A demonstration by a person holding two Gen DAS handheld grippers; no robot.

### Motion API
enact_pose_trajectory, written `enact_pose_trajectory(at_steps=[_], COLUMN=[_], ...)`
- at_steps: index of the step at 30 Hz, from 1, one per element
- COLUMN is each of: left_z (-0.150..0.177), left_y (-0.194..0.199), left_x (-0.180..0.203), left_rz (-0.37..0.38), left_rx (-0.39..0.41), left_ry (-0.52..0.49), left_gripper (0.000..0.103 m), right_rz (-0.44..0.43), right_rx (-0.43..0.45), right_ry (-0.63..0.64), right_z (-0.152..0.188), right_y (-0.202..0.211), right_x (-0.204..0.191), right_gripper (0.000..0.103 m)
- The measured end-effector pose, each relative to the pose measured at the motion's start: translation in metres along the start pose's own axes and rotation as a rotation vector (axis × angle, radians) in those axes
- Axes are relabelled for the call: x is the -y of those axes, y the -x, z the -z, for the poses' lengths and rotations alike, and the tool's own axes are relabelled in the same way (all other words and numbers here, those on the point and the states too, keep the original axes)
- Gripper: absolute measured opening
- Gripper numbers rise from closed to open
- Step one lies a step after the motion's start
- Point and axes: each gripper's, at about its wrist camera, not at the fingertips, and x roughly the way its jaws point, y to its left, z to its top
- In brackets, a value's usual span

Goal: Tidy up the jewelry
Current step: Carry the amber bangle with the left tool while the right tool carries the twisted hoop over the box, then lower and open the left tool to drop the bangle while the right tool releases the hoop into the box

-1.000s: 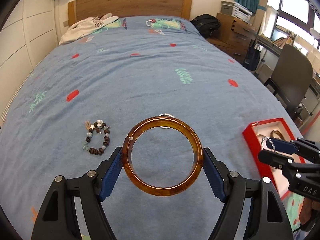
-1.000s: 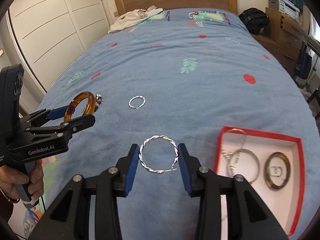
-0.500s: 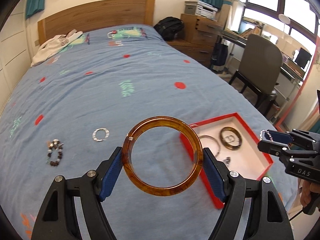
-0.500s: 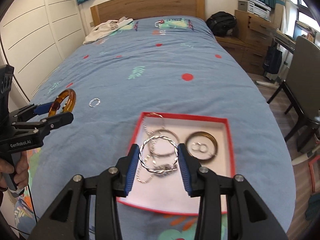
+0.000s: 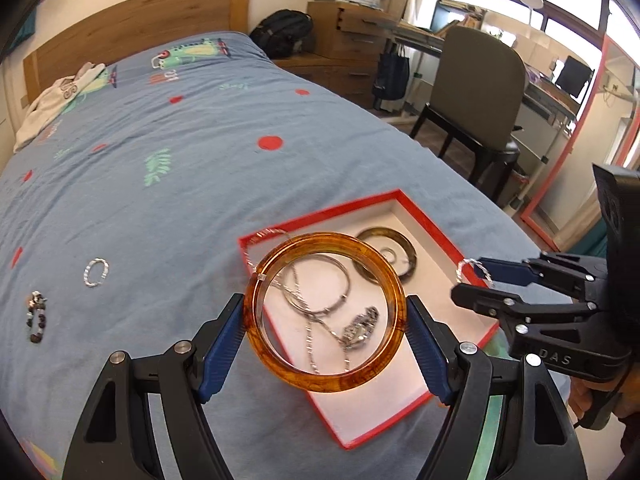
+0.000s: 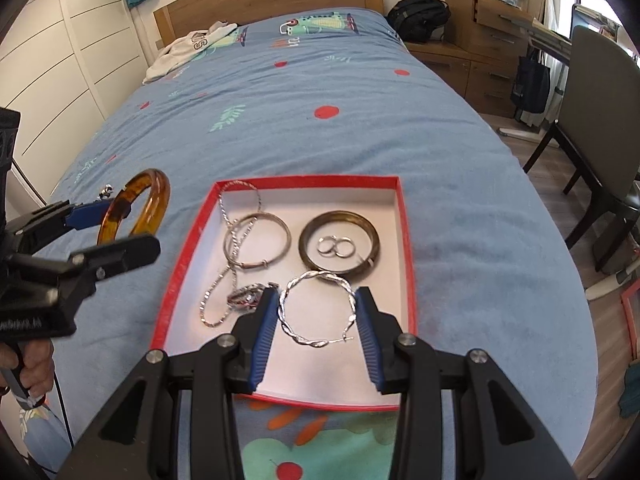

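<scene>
L gripper (image 5: 326,320) tilted down, clamped on amber bangle (image 5: 325,380) | R gripper (image 6: 318,312) tilted down, gripped twisted silver hoop (image 6: 296,334) over red box (image 6: 404,220) | beaded bracelet (image 5: 37,316) lower left, blurred.

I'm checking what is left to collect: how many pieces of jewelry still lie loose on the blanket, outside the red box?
2: a small silver ring and, nearer the bed's edge, a dark beaded bracelet, both left of the red box. Others may lie out of view.
</scene>
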Motion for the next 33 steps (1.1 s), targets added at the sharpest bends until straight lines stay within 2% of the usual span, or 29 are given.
enact_pose_trajectory(at_steps=[4, 9, 16, 23, 33], left_z=[0.008, 0.014, 0.022, 0.022, 0.025], left_y=[-0.018, -0.041, -0.065, -0.078, -0.083], left_x=[0.017, 0.025, 0.031, 0.029, 0.029], left_rz=[0.01, 0.013, 0.012, 0.007, 0.016], left_rx=[-0.035, -0.072, -0.127, -0.164, -0.173], left_ry=[-0.032, -0.019, -0.017, -0.006, -0.009], left_gripper=[0.076, 0.076, 0.076, 0.076, 0.077], right_rz=[-0.018, -0.059, -0.071, -0.083, -0.075], right_rx=[-0.013, -0.04, -0.089, -0.12, -0.145], right_ry=[0.001, 0.027, 0.045, 0.088, 0.125], right_z=[0.005, 0.01, 0.012, 0.015, 0.012], right_y=[-0.007, -0.02, -0.04, -0.052, -0.056], right_x=[0.006, 0.009, 0.017, 0.019, 0.017], right_gripper=[0.037, 0.037, 0.037, 0.038, 0.038])
